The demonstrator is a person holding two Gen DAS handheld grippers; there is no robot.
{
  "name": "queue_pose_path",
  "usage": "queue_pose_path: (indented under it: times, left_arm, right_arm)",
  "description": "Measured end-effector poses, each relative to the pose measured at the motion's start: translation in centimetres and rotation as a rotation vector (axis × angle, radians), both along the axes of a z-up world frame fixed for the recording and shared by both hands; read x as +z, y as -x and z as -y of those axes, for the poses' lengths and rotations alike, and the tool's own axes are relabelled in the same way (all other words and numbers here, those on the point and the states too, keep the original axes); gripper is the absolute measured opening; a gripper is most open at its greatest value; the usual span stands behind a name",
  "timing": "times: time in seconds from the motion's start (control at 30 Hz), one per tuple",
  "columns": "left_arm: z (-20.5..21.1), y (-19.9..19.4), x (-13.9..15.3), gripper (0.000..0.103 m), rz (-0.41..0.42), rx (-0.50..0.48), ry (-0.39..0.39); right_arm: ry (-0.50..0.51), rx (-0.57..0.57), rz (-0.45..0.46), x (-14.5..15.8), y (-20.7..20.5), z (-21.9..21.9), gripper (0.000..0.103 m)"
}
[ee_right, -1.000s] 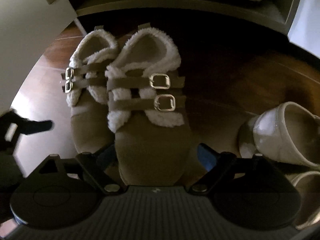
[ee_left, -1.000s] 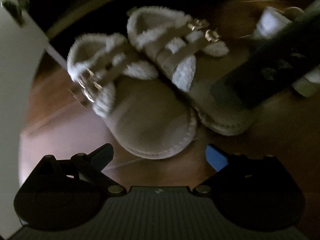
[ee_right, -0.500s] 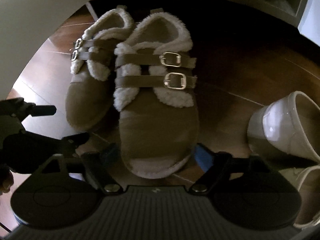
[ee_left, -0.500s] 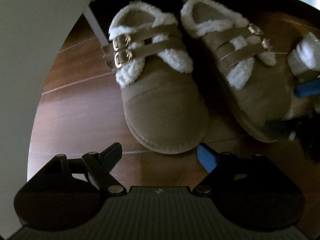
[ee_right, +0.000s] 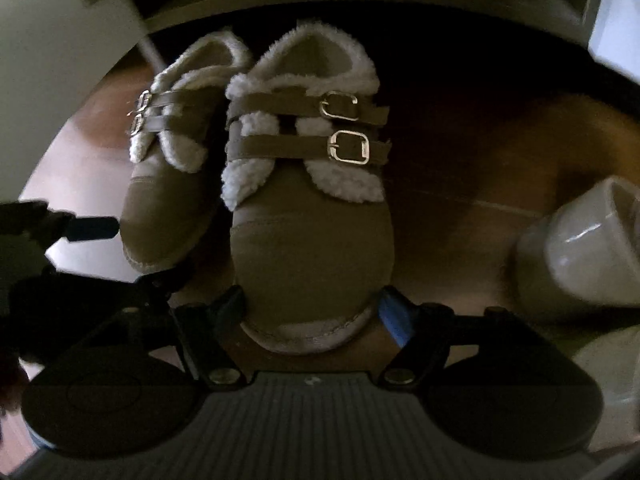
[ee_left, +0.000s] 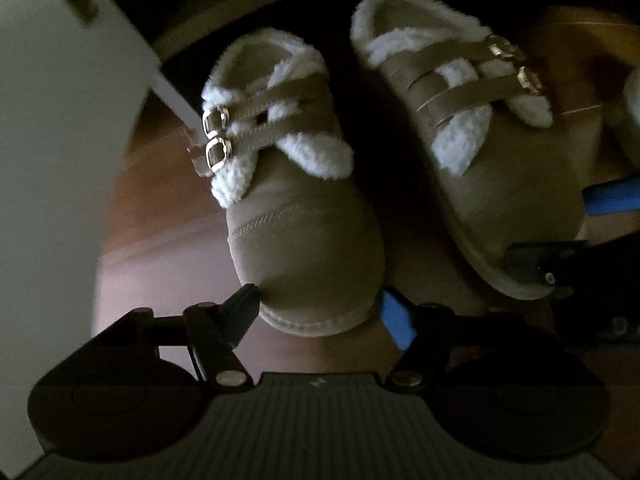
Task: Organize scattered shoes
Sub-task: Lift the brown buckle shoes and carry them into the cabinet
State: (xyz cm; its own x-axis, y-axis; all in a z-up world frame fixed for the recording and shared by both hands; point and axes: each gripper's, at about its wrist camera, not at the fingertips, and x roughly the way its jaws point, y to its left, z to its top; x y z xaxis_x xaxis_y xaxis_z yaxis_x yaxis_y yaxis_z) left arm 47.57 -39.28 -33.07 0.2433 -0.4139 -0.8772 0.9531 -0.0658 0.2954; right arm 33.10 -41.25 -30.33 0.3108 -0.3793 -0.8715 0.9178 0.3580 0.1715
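Dark wooden floor [ee_left: 168, 216] holds two tan fleece-lined shoes side by side, toes toward the cameras, heels toward a shelf. Each looks soft, light and squashy, best pinched across the toe. Left gripper [ee_left: 316, 312] closes around the left shoe [ee_left: 296, 216], and the right gripper [ee_right: 312, 312] closes around the right shoe [ee_right: 312, 216]; contact is unclear.

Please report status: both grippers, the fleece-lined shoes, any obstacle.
Left gripper closing around toe of left tan shoe. Right gripper closing around toe of right tan shoe. White shoe beside, clear of both.
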Motion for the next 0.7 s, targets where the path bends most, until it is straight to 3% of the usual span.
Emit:
queue_pose_path:
  times: [0.2, 0.4, 0.53, 0.6, 0.67, 0.7]
  left_arm:
    - [2.6, -1.4, -0.4, 0.068, -0.003, 0.003, 0.015]
    - [4.3, -1.5, -0.5, 0.068, -0.02, -0.045, 0.072]
    - [2.9, -1.1, 0.2, 0.068, -0.055, -0.058, 0.084]
    - [1.7, -0.9, 0.1, 0.068, -0.068, -0.047, 0.07]
    - [0.1, -0.8, -0.3, 0.068, -0.088, -0.034, 0.05]
    - [-0.7, -0.7, -0.8, 0.067, -0.099, -0.029, 0.033]
  right_arm:
    - [0.047, -0.048, -0.005, 0.2, -1.4, 1.9, 0.07]
    - [0.124, 0.067, -0.055, -0.4, -2.4, 5.1, 0.071]
    - [0.101, 0.119, -0.032, -0.1, -1.8, 6.4, 0.071]
    - [0.123, 0.134, 0.014, 0.7, -0.3, 5.5, 0.074]
    - [0.122, 0.136, -0.004, 1.1, 1.2, 3.8, 0.074]
    - [0.113, 0.138, -0.014, 1.1, 1.7, 3.1, 0.065]
